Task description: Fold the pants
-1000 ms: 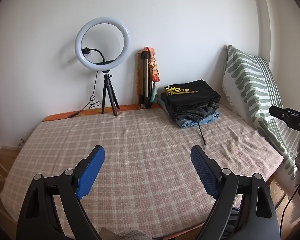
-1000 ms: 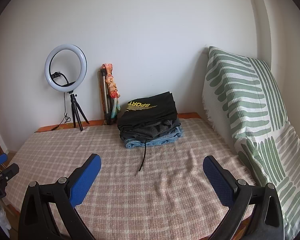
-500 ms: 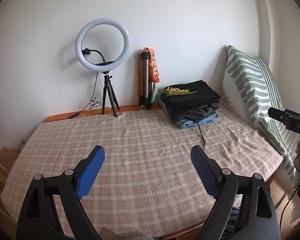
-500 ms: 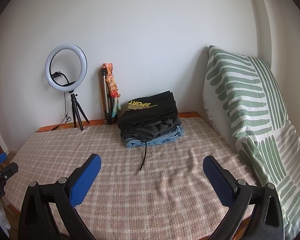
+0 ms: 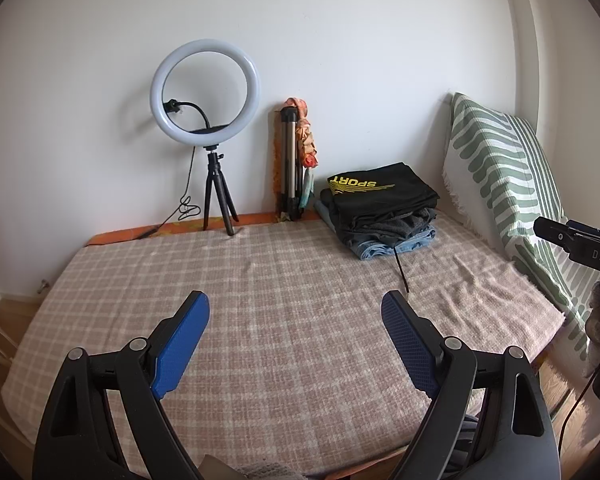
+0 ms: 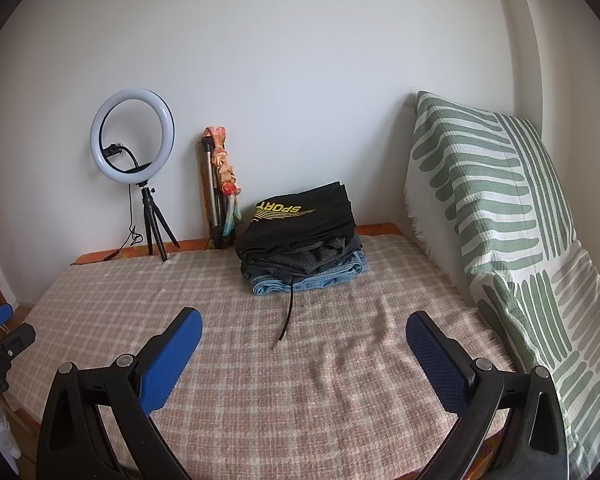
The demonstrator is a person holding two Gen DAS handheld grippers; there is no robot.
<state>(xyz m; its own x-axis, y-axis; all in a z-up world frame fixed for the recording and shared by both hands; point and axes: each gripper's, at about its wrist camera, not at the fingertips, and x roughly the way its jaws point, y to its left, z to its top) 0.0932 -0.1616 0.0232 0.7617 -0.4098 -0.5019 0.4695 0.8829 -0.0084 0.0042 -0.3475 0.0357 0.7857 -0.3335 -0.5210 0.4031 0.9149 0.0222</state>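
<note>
I hold both claws, left claw and right claw, wide and empty above the bed, folded pants stack far ahead.

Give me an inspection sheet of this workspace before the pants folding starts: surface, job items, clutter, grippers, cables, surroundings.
Surface: bed with pink-and-white checked blanket, slightly rumpled toward the right.
Job's things: stack of folded clothes at the back, black garment printed SPORT on top, blue denim at the bottom; nothing laid out for folding.
Clutter: folded metal tripod with orange cloth leaning on the wall.
Grippers: left gripper and right gripper both open, empty, above the blanket.
Cables: black drawstring trailing from the stack; ring light's cable.
Surroundings: white ring light on a small black tripod, green-and-white patterned cushion, white wall.
</note>
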